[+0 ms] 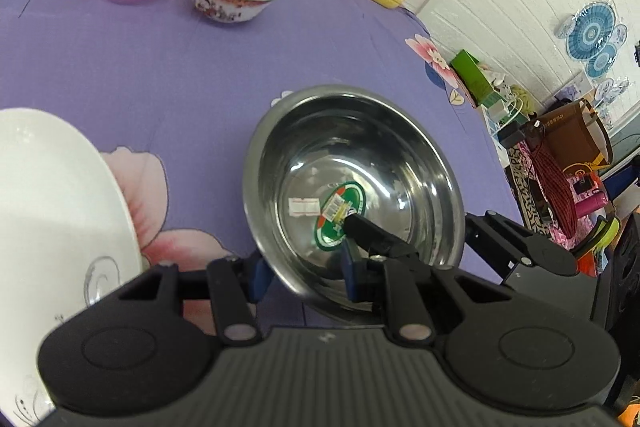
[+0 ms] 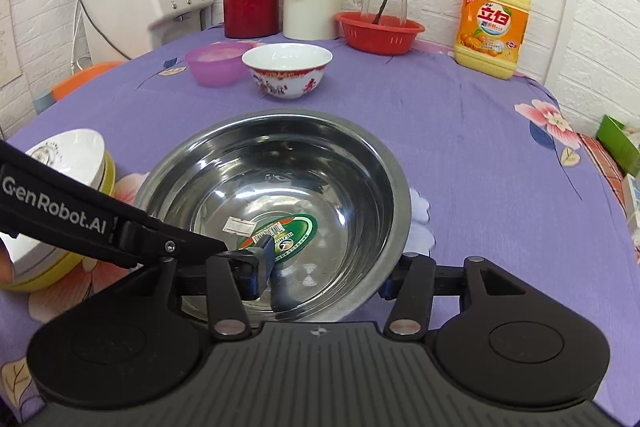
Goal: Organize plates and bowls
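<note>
Black plastic grippers, blue-padded fingers

Left gripper [image 1: 306, 277] and right gripper [image 2: 326, 273]: ribbed grey bodies, silver pivot pins, round hubs; white "GenRobot.AI" lettering mid-left; possibly a fingertip at left edge.

We see our right gripper [image 2: 326, 277] spread wide astride the near rim of the steel bowl [image 2: 280, 163], with the left gripper [image 2: 262, 241] reaching inside.

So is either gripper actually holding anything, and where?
Nothing looks clamped. The left gripper and right gripper each straddle the near rim of the steel bowl, one finger inside and one outside, with the jaws wide apart.
</note>
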Tool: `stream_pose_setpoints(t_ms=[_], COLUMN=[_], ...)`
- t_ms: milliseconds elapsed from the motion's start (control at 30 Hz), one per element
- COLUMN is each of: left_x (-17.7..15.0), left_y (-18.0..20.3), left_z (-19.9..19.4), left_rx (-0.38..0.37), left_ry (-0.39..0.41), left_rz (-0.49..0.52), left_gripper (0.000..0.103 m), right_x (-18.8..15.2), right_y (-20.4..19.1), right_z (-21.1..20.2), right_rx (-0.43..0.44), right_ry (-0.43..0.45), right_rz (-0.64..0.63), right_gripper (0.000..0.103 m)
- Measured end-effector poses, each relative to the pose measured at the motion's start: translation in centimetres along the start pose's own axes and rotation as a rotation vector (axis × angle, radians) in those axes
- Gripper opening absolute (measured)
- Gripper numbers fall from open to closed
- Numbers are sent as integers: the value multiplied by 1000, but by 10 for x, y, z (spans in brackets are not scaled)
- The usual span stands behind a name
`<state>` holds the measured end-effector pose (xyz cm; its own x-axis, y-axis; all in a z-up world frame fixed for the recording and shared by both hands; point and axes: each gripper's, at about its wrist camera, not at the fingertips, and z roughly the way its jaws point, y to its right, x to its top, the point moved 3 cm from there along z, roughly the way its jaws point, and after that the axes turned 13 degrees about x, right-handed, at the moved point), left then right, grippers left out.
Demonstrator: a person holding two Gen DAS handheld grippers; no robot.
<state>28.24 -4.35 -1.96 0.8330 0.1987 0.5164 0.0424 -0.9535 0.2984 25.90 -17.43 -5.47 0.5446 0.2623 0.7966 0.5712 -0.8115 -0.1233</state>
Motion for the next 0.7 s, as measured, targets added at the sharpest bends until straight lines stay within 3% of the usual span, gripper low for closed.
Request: stream_pose_setpoints(t_ms=[400,467,533,600,700], left_x=[-11,-9,-6,-2,3], left_y=[3,3,2,1,4], left_z=[7,8,7,2,-13], left_rx=[14,3,-15,-35,-27], left_ry=[-14,-10,-21,-18,41], left_rz=[41,43,34,24,49], left_gripper=[17,19,30,70,77], right_x=[-20,-21,-23,-26,-28], right_y=[4,7,13,23,36], right_z=[3,2,-2,-13,-34], right_rx=[28,28,23,5,-12], right_ry=[-12,-10,-2,27,92], right_rz=[88,101,131,161,208], right_gripper=[88,93,103,103,103])
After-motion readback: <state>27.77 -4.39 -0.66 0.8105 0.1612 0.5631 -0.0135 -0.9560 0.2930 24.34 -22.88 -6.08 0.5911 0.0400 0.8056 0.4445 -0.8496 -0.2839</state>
